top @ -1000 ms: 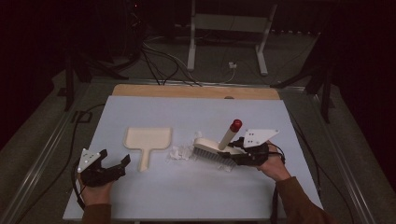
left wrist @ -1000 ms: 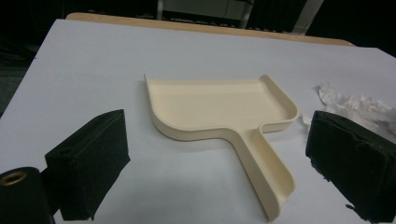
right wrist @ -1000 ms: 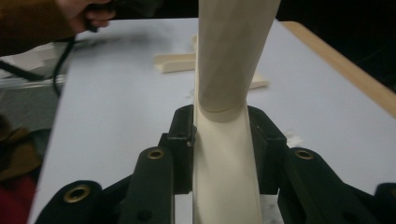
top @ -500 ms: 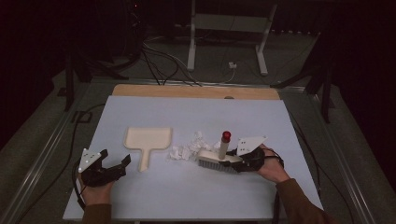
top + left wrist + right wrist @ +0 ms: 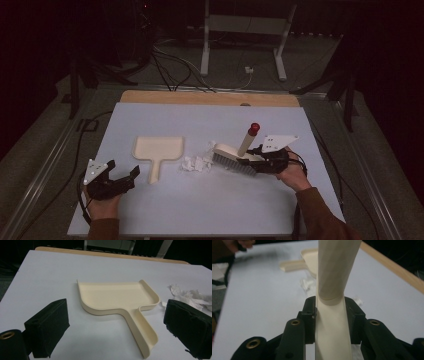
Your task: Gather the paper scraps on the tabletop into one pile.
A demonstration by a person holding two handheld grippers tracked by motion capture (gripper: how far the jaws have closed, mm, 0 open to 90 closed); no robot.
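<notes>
A cream dustpan lies flat left of the table's centre, its handle pointing toward the near edge. Crumpled white paper scraps sit just right of it. A cream brush with grey bristles and a red-tipped handle rests with its bristles on the table beside the scraps. My right gripper is shut on the brush handle, which stands between its jaws. My left gripper is open near the front left, with the dustpan lying ahead of it and paper scraps to the right.
The pale blue table top has a wooden strip along its far edge. Cables and metal stand legs lie on the dark floor beyond the table. The other hand shows at the top left of the right gripper view.
My right gripper drew the brush toward the near edge, then carried it back beside the paper scraps with the handle tilted right again. The left gripper stayed put.
</notes>
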